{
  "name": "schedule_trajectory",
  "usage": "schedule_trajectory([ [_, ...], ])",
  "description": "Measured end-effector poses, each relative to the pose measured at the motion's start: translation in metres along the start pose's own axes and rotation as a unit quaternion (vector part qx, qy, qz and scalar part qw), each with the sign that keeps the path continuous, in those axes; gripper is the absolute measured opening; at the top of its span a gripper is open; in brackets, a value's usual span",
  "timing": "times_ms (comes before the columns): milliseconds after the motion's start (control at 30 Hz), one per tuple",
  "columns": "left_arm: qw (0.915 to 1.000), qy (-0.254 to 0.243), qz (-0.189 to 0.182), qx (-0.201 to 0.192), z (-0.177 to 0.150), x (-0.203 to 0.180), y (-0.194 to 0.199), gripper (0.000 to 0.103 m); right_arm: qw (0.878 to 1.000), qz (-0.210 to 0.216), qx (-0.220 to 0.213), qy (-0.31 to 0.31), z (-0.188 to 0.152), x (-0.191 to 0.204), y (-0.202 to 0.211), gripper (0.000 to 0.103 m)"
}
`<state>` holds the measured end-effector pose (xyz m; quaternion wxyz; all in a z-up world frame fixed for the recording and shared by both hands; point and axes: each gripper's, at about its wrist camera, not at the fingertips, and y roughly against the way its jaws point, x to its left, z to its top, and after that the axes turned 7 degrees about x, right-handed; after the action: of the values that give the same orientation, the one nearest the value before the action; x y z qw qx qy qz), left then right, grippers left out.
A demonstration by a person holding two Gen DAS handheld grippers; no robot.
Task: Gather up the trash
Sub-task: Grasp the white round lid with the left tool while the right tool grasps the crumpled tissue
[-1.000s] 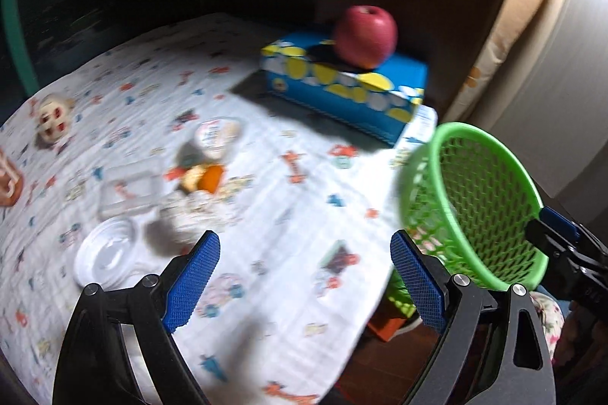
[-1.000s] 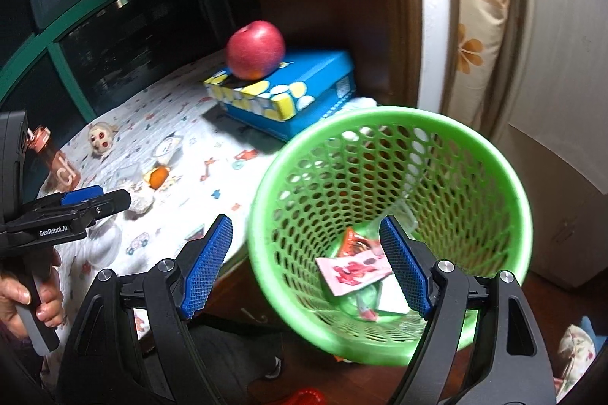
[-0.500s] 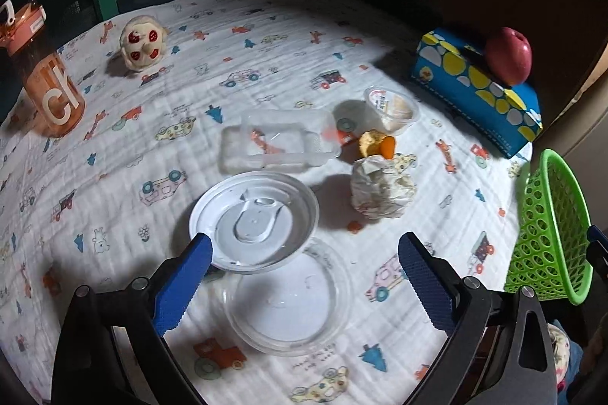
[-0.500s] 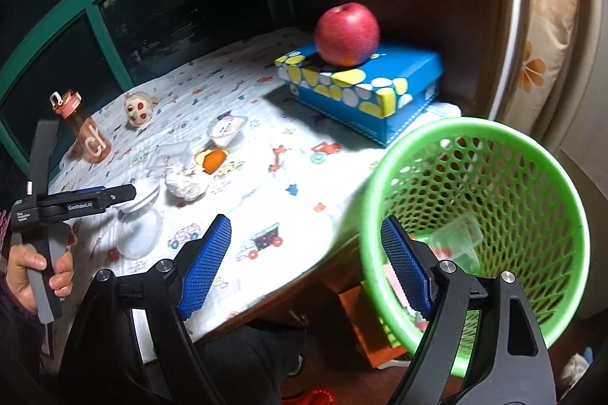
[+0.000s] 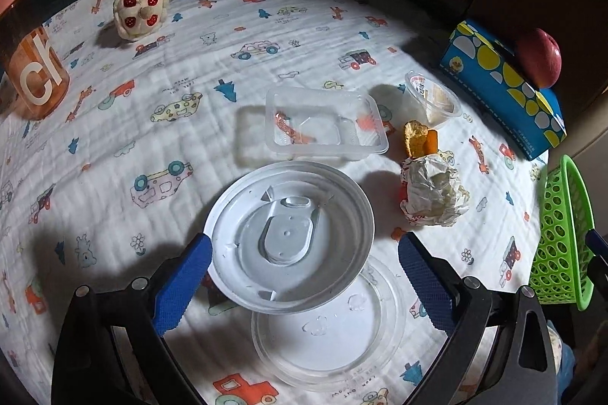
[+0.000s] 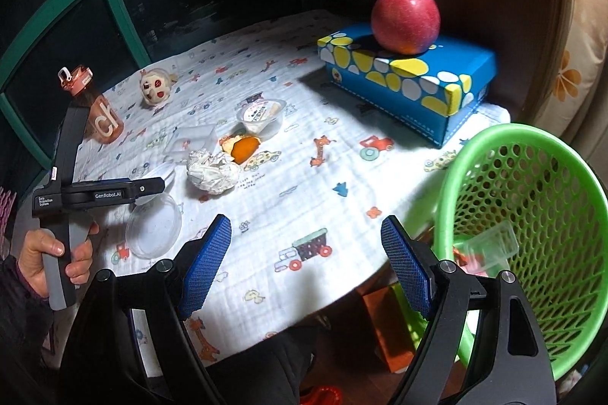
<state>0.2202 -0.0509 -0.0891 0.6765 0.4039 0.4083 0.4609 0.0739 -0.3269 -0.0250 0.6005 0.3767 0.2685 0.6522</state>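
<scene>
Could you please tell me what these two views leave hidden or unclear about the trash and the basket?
- Green basket, left wrist view: cut by the right edge; contents unseen.
- Basket contents, right wrist view: partly behind the right gripper; only a clear cup is identifiable.
- Clear lid, left wrist view: partly under the white lid.
- Bottle, left wrist view: top cut off.

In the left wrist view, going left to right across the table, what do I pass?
Orange water bottle → cream plush toy with red spots → clear rectangular plastic tray → crumpled white paper wrapper → blue tissue box with yellow and white dots → green mesh plastic basket.
</scene>
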Motion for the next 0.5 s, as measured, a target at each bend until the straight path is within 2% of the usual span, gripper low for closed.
schedule_trajectory([
  [267,0.9999,0.006,-0.01,-0.001,0.0,0.006,0.0,0.095,1.0,0.008,0.012,0.011,0.006,0.012,-0.015,0.081],
  [400,1.0,0.0,-0.001,-0.001,0.0,0.007,-0.001,0.095,1.0,0.012,0.015,0.015,0.009,0.016,-0.02,0.081],
  [500,0.9999,0.005,-0.011,0.003,0.002,0.011,-0.004,0.096,1.0,0.015,0.017,0.019,0.011,0.02,-0.024,0.081],
])
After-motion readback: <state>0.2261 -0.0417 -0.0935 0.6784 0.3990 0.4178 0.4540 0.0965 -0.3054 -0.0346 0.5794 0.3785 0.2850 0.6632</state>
